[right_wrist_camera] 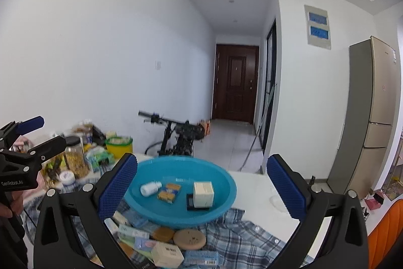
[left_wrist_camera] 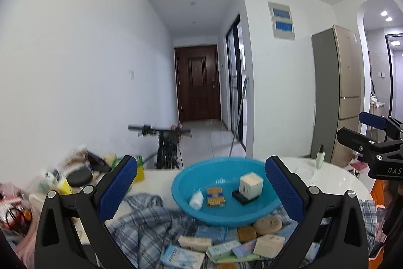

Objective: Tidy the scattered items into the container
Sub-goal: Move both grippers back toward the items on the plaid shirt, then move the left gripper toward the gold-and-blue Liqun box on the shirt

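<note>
Left wrist: tongs [left_wrist_camera: 201,188] agape above basin [left_wrist_camera: 183,203]

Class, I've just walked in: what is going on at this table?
A person holds two tongs, left and right, both open and empty above a blue basin. The basin already holds a white bottle, a cream box and small packets. More soaps and packets lie on the checked cloth, waiting.

A dark brown door [right_wrist_camera: 235,83] closes the hallway's far end; a bicycle [right_wrist_camera: 176,136] stands by the white wall, a tall fridge [right_wrist_camera: 372,115] right.
</note>
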A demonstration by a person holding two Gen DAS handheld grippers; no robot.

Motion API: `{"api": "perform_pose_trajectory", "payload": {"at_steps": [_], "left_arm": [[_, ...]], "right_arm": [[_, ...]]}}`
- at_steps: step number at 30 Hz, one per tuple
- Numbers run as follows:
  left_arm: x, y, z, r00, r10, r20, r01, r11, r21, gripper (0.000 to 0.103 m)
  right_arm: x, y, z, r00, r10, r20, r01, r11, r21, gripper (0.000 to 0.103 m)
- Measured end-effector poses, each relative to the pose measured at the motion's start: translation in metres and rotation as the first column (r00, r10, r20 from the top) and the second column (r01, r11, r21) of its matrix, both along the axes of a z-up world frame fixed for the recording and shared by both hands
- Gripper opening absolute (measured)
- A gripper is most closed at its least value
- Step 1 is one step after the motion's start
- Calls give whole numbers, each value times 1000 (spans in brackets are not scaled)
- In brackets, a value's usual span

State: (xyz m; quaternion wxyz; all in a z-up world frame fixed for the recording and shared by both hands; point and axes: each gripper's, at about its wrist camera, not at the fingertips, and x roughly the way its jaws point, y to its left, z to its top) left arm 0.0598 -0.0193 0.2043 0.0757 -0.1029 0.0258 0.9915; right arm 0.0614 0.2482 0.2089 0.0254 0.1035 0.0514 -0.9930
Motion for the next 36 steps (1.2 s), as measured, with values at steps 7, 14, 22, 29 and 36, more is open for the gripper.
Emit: {"api": "perform_pose_trajectory", "payload": {"at_steps": [7,14,22,29,36], "left_arm": [[-33,2,-62,977,9,214,-5,1000,-20,103],[-44,0,-129,910,23,414,-30,999,11,103],[-37,2,-185,831,19,555,-27,1000,6,103],[-20,-2,-222,756,26,654,-14,1000,-24,103],[-10,-2,-230,737,26,675,-2,999,-36,103]], "right_arm": [[-16,4,-55,984,-6,178,4,1000,11,103],[-22,14,-112,939,-13,344,22,999,-24,103],[-15,16,-166,870,-5,492,39,998,-58,103],[2,18,-195,819,-2,574,57,995,-77,103],[8,16,-203,802,2,597,49,997,-68,103]]}}
